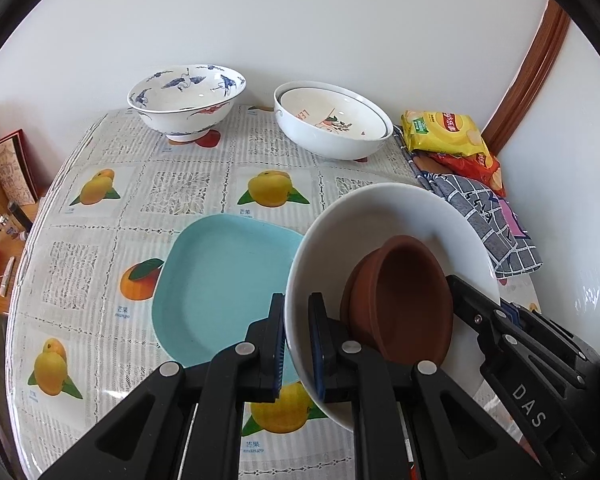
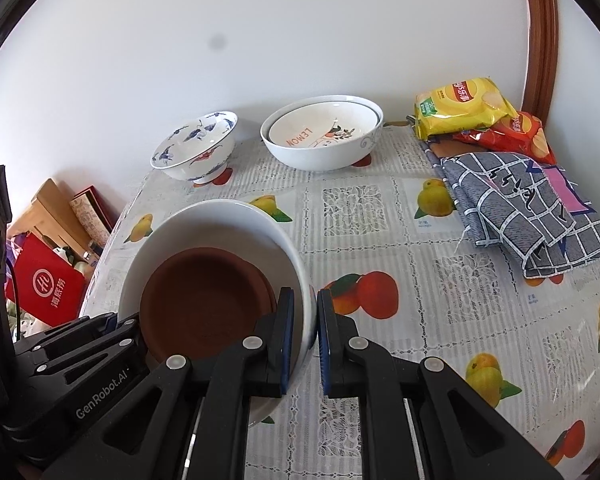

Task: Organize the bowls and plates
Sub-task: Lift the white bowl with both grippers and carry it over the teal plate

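A plain white bowl with brown saucers stacked inside is held above the table. My left gripper is shut on its left rim. My right gripper is shut on its right rim; the brown saucers show inside. A light blue square plate lies on the table under and left of the bowl. At the back stand a blue-crane bowl and a white bowl holding a LEMON dish.
Yellow and red snack bags and a folded checked cloth lie at the table's right side by the wall. The fruit-print tablecloth covers the table. Boxes and a red bag sit off the left edge.
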A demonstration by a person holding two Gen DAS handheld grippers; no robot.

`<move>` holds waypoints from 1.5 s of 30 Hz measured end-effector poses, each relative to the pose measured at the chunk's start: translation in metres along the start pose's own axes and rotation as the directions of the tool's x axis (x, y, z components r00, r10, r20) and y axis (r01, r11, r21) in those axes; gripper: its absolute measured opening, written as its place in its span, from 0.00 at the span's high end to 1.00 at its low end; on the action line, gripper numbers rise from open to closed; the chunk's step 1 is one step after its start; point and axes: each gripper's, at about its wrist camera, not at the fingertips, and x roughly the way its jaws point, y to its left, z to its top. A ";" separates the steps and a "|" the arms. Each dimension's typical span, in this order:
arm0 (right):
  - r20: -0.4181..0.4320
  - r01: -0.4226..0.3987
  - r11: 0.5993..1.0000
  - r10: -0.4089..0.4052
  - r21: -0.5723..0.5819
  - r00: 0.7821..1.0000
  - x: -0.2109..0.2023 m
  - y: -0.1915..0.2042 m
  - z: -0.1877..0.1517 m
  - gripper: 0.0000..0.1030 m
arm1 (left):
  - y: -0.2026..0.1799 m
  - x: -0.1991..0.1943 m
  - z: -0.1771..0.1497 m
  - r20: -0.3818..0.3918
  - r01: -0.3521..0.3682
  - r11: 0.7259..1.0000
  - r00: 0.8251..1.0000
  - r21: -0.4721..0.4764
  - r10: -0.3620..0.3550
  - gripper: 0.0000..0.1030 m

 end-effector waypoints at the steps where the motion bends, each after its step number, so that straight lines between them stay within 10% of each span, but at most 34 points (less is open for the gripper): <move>1: 0.000 -0.001 1.000 0.001 -0.002 1.000 0.001 0.003 0.001 0.89 | 0.003 0.000 0.000 0.000 -0.001 1.000 1.000 -0.003 0.001 0.89; 45: -0.059 -0.058 0.996 0.054 -0.071 0.997 0.046 0.067 -0.003 0.89 | 0.077 0.008 -0.006 -0.032 -0.046 0.994 0.999 -0.100 0.043 0.89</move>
